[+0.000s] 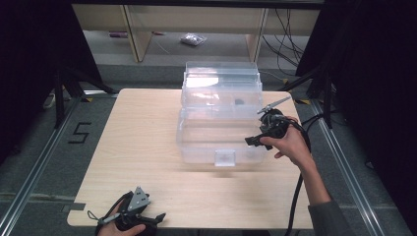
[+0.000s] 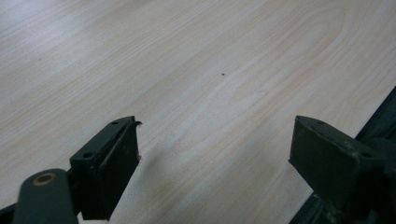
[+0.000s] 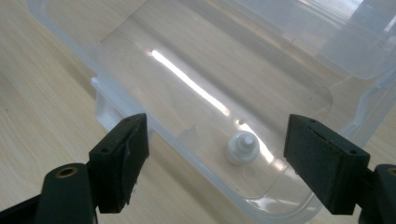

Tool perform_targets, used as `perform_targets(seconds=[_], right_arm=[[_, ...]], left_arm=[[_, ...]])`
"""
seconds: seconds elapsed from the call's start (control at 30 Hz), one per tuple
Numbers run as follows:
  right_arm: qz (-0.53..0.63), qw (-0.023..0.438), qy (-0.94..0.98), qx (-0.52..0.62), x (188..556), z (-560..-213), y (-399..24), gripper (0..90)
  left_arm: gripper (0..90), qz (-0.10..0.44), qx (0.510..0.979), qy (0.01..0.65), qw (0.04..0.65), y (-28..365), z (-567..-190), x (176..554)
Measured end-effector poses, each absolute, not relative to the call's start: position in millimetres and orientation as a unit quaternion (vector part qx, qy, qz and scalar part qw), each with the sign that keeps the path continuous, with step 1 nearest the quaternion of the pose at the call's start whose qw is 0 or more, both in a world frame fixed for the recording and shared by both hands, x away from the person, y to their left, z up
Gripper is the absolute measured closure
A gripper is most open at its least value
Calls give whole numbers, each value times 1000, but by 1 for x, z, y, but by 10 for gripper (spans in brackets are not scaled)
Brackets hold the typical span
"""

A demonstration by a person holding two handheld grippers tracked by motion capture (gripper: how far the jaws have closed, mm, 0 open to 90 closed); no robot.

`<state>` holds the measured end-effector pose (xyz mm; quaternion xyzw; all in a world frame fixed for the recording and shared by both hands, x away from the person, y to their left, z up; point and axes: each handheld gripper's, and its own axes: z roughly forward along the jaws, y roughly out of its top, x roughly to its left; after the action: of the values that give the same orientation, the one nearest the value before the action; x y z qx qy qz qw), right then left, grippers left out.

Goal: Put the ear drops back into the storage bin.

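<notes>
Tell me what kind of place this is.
Probably a lab or studio set up for recording handling tasks, not a home. A bare wooden table stands between black curtains, metal rails run along the floor with a taped number 5, and cables trail behind.

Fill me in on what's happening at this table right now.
A person sits at a wooden table with a gripper in each hand. The right gripper is held, jaws open, at the right side of an open clear plastic box, looking down into it; a small white cap-like piece lies on the box floor. The left gripper rests low at the near edge of the table, jaws open, gripping nothing. The box's lid stands tipped back.
</notes>
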<state>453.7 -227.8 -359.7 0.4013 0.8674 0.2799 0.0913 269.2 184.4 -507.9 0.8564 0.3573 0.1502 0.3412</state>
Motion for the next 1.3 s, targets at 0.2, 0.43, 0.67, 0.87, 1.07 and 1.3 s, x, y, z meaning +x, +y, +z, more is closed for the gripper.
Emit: perform_targets(seconds=[0.2,0.43,0.67,0.87,1.07,1.3], right_arm=[[283,87,863,410,444,-363,-233,226],[298,97,861,401,433,-368,-240,215],[314,99,854,403,419,-369,-242,205],[325,100,851,399,410,-372,-244,196],[325,106,853,396,404,-377,-246,192],[329,111,850,396,395,-382,-249,192]], left_arm=[[151,150,857,357,341,184,-508,269],[151,149,866,345,329,186,-506,270],[151,146,864,350,331,186,-506,269],[150,150,867,345,328,186,-506,270],[150,150,866,345,329,187,-505,269],[150,153,856,358,340,184,-508,269]])
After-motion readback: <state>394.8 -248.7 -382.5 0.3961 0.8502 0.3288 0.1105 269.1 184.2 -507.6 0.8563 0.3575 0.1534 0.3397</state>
